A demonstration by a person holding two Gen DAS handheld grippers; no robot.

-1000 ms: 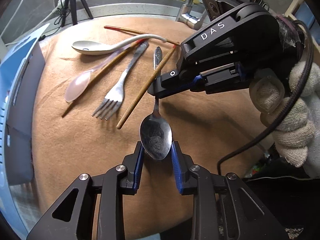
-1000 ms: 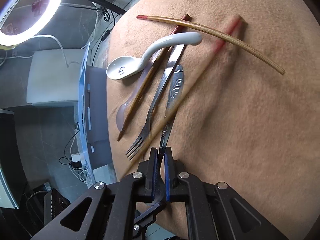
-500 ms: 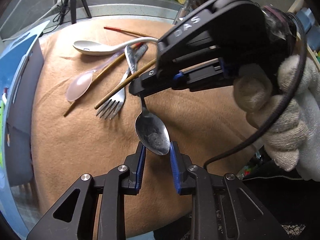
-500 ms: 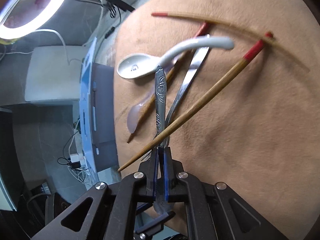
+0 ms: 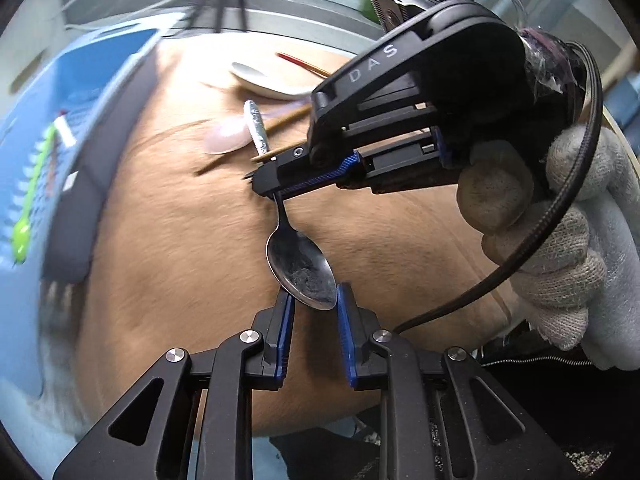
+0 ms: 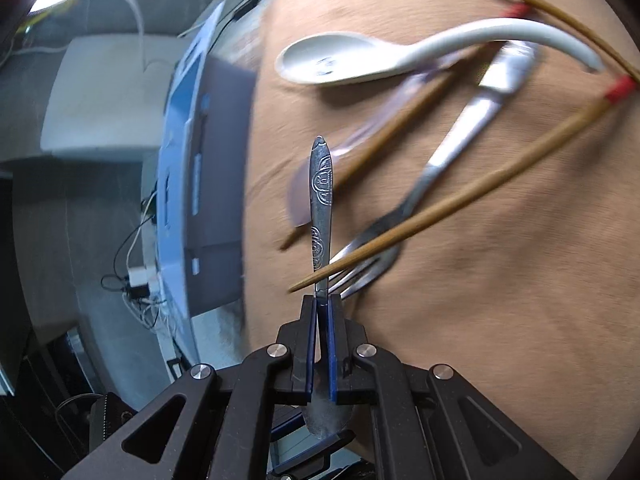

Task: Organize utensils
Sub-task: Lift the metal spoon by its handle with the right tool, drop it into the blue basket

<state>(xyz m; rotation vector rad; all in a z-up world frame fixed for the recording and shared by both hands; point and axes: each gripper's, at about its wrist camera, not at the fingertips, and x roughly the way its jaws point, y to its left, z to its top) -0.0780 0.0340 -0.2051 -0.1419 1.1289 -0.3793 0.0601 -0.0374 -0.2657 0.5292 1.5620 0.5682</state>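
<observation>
My right gripper (image 6: 321, 312) is shut on the neck of a metal spoon (image 6: 320, 200) and holds it above the tan cloth; it also shows in the left wrist view (image 5: 266, 191). The spoon's bowl (image 5: 302, 276) hangs between the fingers of my left gripper (image 5: 314, 304), which stands open around it. On the cloth lie a white ceramic spoon (image 6: 380, 60), a metal fork (image 6: 432, 176), a clear pink spoon (image 5: 226, 140) and red-tipped wooden chopsticks (image 6: 480, 200).
A blue utensil tray (image 5: 60, 128) with a green item (image 5: 28, 216) in it stands at the left edge of the cloth (image 5: 180, 240). Cables and a white box (image 6: 108, 92) lie beyond it. The cloth's front edge is close below my left gripper.
My right gripper has carried the metal spoon left toward the blue tray, and the spoon has swung. My left gripper has followed with the bowl between its open fingers. One chopstick has shifted.
</observation>
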